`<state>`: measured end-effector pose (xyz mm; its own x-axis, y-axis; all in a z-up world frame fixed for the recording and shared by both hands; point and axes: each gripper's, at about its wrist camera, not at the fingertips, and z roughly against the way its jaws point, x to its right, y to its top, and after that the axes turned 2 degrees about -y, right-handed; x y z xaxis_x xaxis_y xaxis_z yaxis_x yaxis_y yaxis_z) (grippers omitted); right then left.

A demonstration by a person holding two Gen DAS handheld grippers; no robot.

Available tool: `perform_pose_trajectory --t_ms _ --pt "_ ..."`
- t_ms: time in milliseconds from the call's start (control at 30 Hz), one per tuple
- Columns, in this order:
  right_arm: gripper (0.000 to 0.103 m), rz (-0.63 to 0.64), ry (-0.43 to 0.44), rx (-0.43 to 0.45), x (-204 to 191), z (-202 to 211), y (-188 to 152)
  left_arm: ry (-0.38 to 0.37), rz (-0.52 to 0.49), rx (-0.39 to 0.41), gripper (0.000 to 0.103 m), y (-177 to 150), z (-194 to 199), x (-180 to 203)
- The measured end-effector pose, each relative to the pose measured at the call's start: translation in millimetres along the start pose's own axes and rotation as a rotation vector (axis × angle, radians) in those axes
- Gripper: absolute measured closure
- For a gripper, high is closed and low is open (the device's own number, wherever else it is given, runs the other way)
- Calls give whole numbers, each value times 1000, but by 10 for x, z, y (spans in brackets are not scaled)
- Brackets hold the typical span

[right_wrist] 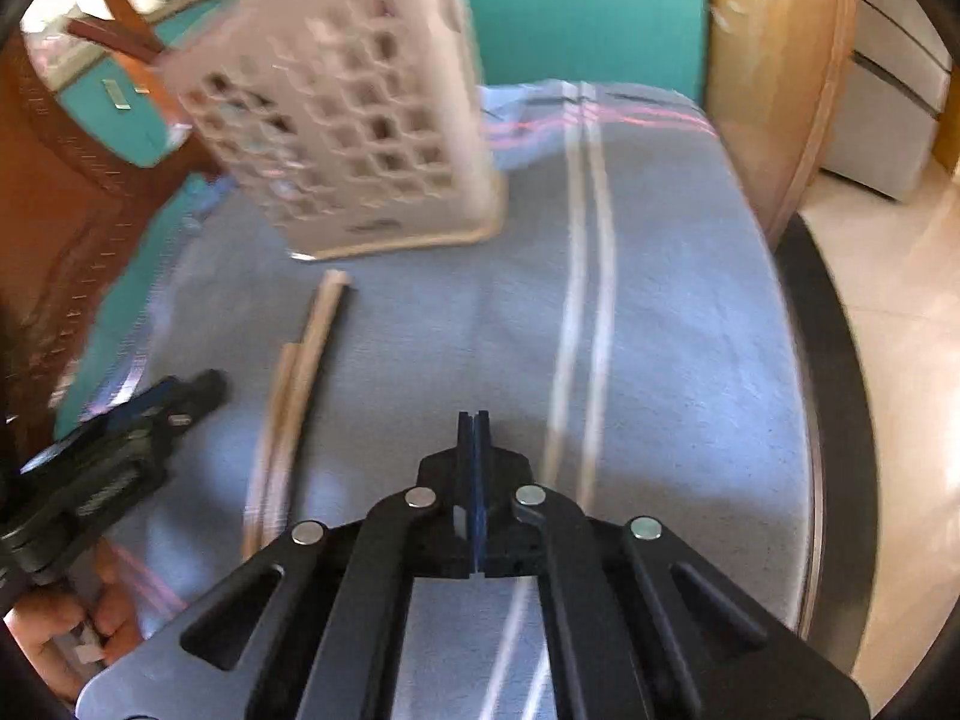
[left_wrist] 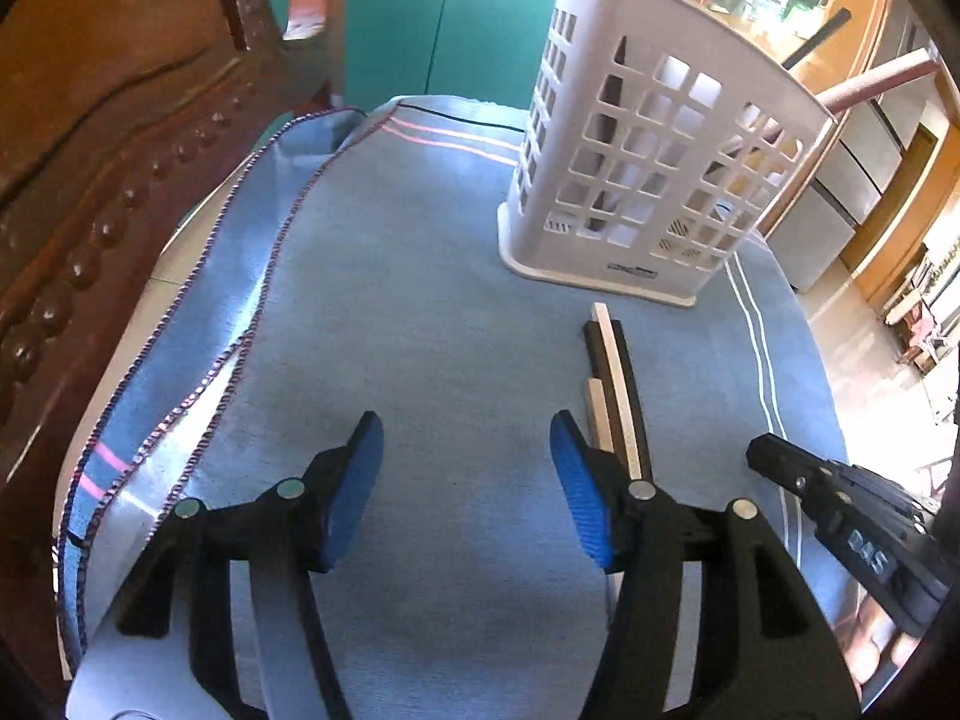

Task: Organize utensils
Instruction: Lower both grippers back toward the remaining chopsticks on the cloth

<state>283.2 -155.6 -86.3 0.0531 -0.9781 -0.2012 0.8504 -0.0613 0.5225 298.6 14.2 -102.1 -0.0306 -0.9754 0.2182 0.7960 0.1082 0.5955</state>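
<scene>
A white slotted utensil holder [left_wrist: 654,138] stands on the blue cloth [left_wrist: 408,300], with brown handles sticking out of its top. It also shows blurred in the right wrist view [right_wrist: 342,120]. Two pale wooden sticks [left_wrist: 618,384] lie on the cloth in front of the holder, beside dark strips; they also show in the right wrist view [right_wrist: 300,372]. My left gripper [left_wrist: 468,480] is open and empty, its right finger next to the sticks. My right gripper [right_wrist: 474,426] is shut and empty, to the right of the sticks; its body shows in the left wrist view [left_wrist: 840,516].
A carved brown wooden chair back [left_wrist: 90,180] stands at the left of the table. Teal cabinets [left_wrist: 432,18] are behind. The table edge [right_wrist: 810,396] curves at the right, with tiled floor beyond. The cloth is folded along the left edge [left_wrist: 198,312].
</scene>
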Motion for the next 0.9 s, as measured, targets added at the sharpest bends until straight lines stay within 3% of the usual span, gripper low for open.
perform_pose_trajectory --t_ms 67,100,167,300,400,567,667,733,900 --pt "69 41 53 5 -118 6 35 14 25 14 44 11 26 -49" --pt "63 72 85 11 -210 18 30 11 37 15 44 21 25 -70" --pt "61 151 96 8 -399 -10 0 8 44 11 44 23 7 -83" --pt "61 219 39 -24 -578 -186 -81 16 27 -2 43 2 -22 -72" --pt "69 187 6 -11 -562 -207 -43 15 20 -5 41 -1 -31 -64" --pt "90 71 -16 -20 -277 -78 -54 7 9 -11 40 -5 -41 -35" --pt "90 18 -4 -21 -79 79 -198 -7 1 -16 40 -14 -32 -5" --pt "102 -3 -8 -12 31 171 -263 -11 -10 -21 38 -21 -38 21" --pt "103 -48 -23 17 237 310 -321 -27 -22 -24 38 -35 -27 71"
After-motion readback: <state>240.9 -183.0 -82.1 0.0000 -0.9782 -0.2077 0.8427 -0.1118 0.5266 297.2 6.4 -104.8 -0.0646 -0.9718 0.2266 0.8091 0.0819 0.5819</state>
